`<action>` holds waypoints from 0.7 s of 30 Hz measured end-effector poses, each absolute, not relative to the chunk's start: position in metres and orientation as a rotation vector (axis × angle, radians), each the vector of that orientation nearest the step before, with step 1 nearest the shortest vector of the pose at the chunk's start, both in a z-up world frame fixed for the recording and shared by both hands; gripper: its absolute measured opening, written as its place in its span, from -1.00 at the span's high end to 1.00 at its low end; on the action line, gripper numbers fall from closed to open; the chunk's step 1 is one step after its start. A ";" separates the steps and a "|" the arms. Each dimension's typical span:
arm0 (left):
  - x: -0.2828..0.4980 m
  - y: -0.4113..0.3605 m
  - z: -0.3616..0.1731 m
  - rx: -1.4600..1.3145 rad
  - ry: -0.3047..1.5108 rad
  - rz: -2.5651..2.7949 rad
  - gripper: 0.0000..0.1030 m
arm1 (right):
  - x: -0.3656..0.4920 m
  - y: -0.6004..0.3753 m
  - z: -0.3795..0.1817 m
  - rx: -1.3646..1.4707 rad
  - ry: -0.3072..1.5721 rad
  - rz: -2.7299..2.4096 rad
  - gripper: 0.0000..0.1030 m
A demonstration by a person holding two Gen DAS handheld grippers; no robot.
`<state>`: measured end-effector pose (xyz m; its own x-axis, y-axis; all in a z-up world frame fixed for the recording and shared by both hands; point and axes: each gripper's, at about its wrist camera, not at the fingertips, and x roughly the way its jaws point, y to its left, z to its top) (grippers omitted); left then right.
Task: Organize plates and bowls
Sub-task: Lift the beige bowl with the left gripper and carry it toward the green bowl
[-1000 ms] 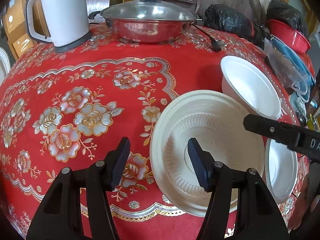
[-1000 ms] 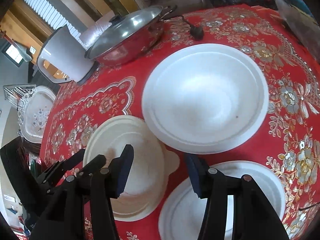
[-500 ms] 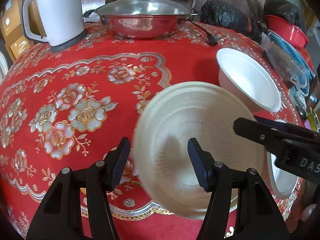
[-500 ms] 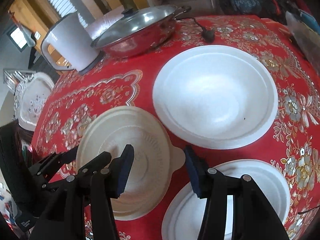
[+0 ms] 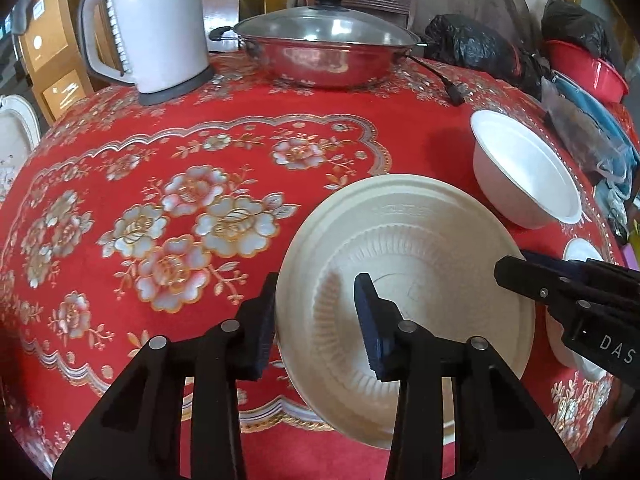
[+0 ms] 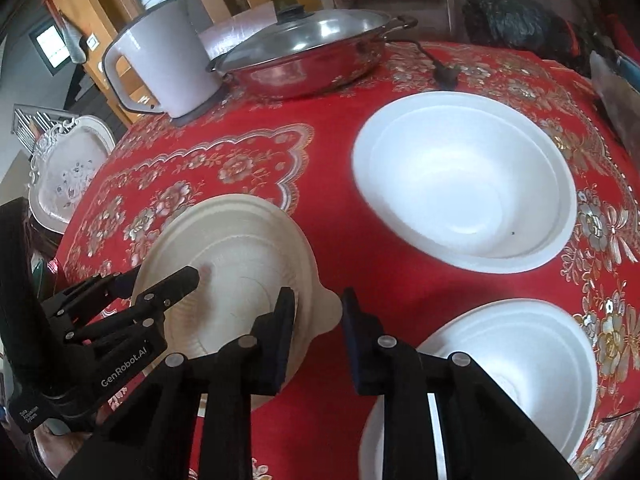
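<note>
**Beige plate tilts up between the left tool's fingers**

Since a second ago the beige plate [image 5: 404,292] has shifted left and tipped up on its near-left rim, which now sits between the fingers of the left tool [image 5: 316,320]; the left finger is outside the rim, the right finger over the ribbed inner face. The jaws stand part open; whether they pinch the rim I cannot tell. The plate is round, cream-coloured, with a broad flat rim, fluted ribs round the well and a small tab at one edge.

The right tool [image 6: 318,336] hovers just by that tab, its jaws apart and holding nothing.

The white bowl [image 6: 464,176] sits on the red flowered bench [image 5: 200,160], to the right of the plate and apart from it. A second white bowl [image 6: 520,364] lies nearer, at the bench's right edge, partly hidden behind the right tool.

At the far side stand a white kettle [image 5: 160,28] and a lidded steel pan [image 5: 324,52].
</note>
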<state>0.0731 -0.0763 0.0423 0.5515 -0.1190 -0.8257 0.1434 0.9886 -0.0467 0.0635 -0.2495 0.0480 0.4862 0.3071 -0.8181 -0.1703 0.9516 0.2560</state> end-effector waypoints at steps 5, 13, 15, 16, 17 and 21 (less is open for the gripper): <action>0.068 -0.063 0.049 0.020 0.960 -0.139 0.28 | 0.060 -0.237 0.051 0.135 1.021 0.309 0.56; 0.058 -0.036 0.059 -0.007 0.936 -0.110 0.28 | 0.057 -0.212 0.061 0.108 1.008 0.335 0.56; 0.055 -0.028 0.062 -0.012 0.928 -0.101 0.28 | 0.057 -0.206 0.063 0.102 1.004 0.342 0.56; 0.053 -0.024 0.064 -0.015 0.924 -0.095 0.28 | 0.057 -0.202 0.065 0.100 1.004 0.348 0.56; 0.052 -0.019 0.065 -0.018 0.921 -0.089 0.28 | 0.057 -0.198 0.066 0.096 1.003 0.353 0.56; 0.046 0.006 0.071 -0.038 0.910 -0.060 0.28 | 0.057 -0.177 0.069 0.073 1.002 0.375 0.56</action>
